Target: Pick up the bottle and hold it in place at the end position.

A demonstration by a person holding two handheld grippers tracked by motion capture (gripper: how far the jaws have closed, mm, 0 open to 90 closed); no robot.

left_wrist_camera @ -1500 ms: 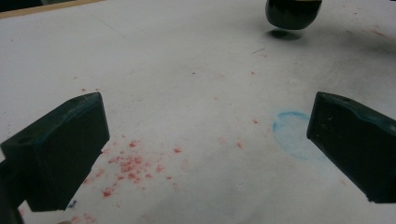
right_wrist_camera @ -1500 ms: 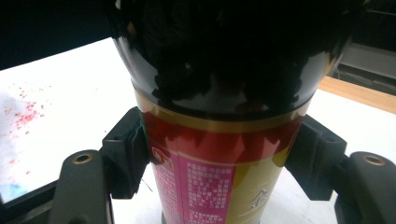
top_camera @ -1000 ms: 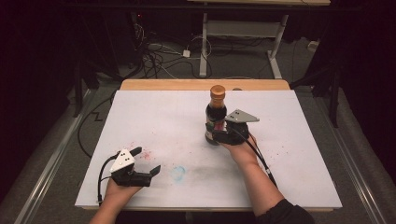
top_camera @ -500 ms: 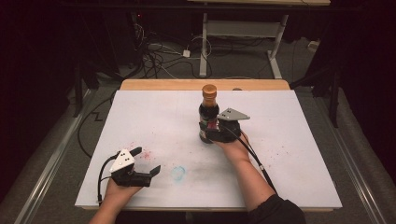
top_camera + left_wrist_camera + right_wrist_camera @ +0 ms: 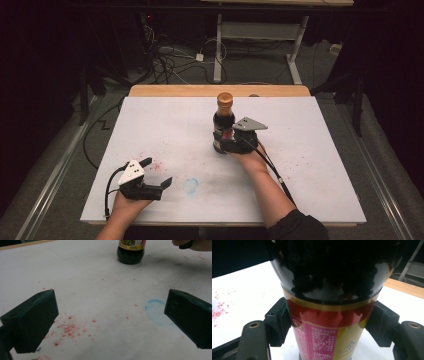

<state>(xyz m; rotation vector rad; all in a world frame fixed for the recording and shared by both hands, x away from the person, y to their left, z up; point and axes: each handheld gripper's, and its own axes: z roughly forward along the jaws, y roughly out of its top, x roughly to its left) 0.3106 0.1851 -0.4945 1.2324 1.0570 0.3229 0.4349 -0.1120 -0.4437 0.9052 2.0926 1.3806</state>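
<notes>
Dark sauce bottle (image 5: pixel 223 122) stands upright on the white table sheet (image 5: pixel 310 190), long axis vertical, orange-brown cap (image 5: pixel 224 98) pointing straight up; it sits in the far middle of the sheet, a little right of centre, near the wooden strip (image 5: pixel 165 90) along the far edge. Right gripper (image 5: pixel 226 143) clamps the bottle at its lower body — in the right gripper view both black pads press against the red-and-gold label (image 5: pixel 329 325) from opposite sides, the jaws spread just to the bottle's width, the base resting on the sheet in the left gripper view (image 5: pixel 130 255). Left gripper (image 5: pixel 156 174) rests low at the near left of the sheet, jaws spread wide and holding nothing; between them lie red specks (image 5: pixel 66 328) and, toward one jaw, a faint blue ring mark (image 5: pixel 155 311). The two grippers are well apart. Open room: bare sheet all round the bottle, broad to its left and right, less behind it toward the wooden strip. Beyond the table edges the floor carries cables (image 5: pixel 170 57) and a white frame leg (image 5: pixel 218 45).
</notes>
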